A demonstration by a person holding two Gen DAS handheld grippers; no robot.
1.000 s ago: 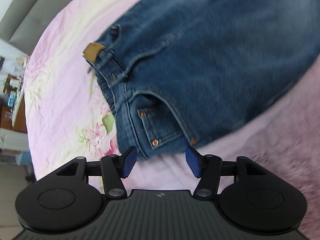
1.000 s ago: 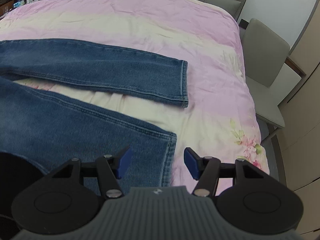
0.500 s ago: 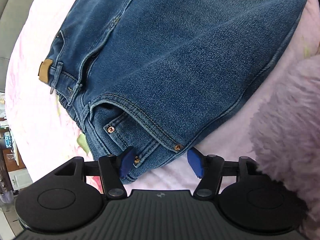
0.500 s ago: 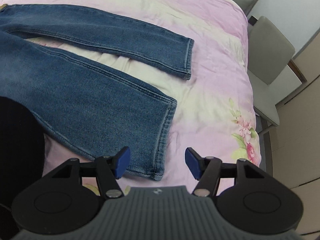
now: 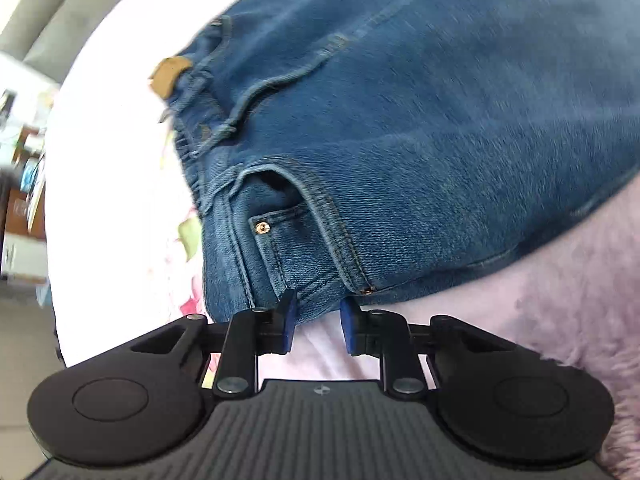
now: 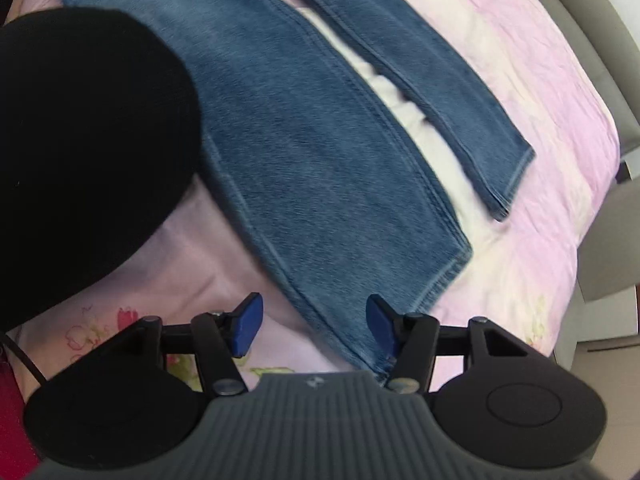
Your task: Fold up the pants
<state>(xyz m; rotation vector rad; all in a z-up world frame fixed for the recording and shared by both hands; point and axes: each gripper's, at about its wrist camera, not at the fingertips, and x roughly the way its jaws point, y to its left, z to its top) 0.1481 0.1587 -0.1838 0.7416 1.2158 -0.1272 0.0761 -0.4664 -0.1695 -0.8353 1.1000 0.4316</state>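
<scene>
A bed (image 5: 112,184) covered in a pale pink quilt with floral print carries the jeans (image 5: 420,120); the quilt is lightly creased and washed out by bright light at the left of the left wrist view. Beyond its edge at far left sits blurred room clutter (image 5: 20,184) that cannot be made out, with a grey padded headboard (image 5: 52,12) above it. A fuzzy pink blanket (image 5: 560,300) lies at the lower right, against the jeans' side edge.

The jeans are mid-blue denim with heavy stitched seams. Their waistband faces the left gripper (image 5: 317,322), showing a tan leather patch (image 5: 168,76), gathered elastic, a front pocket with a small coin pocket and 2 copper rivets (image 5: 262,229). The left gripper's blue-padded fingers (image 5: 289,320) are drawn close together with a narrow gap, and the waistband corner sits right at their tips; whether the denim is actually pinched cannot be told.

In the right wrist view, a large black rounded shape (image 6: 80,152) fills the left. The 2 jean legs (image 6: 320,140) lie flat and diagonal across the pink quilt (image 6: 540,120), a strip of cream quilt showing between them, both hems stitched and squared. The right gripper (image 6: 314,330) has its fingers (image 6: 248,326) spread wide, holding nothing; the near leg's hem corner runs between them, close beside the right fingertip. Grey upholstered furniture (image 6: 600,240) stands past the bed's right edge.
</scene>
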